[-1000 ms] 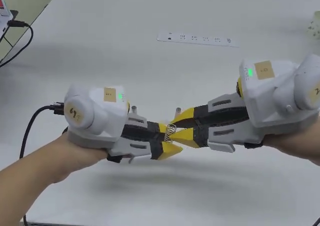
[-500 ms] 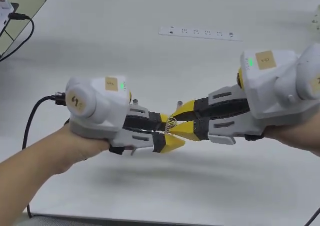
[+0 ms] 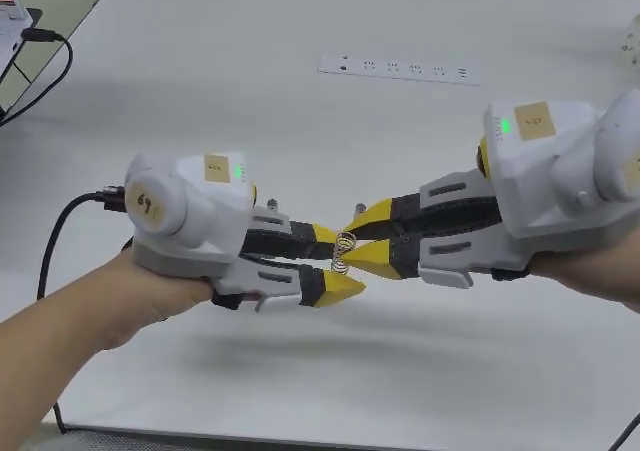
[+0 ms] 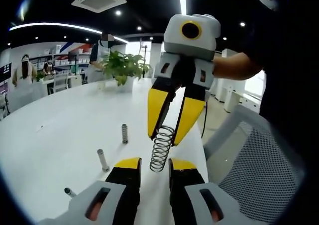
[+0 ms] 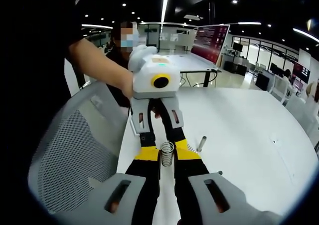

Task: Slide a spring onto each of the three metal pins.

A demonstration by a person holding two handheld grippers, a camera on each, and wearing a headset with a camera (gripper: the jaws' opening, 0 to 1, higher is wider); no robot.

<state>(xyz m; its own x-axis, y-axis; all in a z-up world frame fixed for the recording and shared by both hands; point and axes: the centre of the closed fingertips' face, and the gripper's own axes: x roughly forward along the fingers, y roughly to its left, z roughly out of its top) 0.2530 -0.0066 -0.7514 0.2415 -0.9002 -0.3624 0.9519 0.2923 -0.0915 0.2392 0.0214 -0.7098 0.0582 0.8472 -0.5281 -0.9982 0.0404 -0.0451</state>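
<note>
Right gripper (image 5: 167, 156) pinches the spring (image 4: 160, 150); left gripper (image 4: 155, 163) gapes around it (handover, likely). Next: align with a pin (image 4: 102, 160).

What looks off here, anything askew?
Nothing damaged or spilled. Only the spring stands out: it hangs tilted in mid-air, pinched at one end by the right gripper, free end at the open left gripper.

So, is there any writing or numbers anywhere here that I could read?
"69", handwritten on the round end of the left gripper; uncertain.
Tan stickers atop it and the right gripper: print too small.
Power strip: markings too small.
Red screen in the right gripper view: blurred.
</note>
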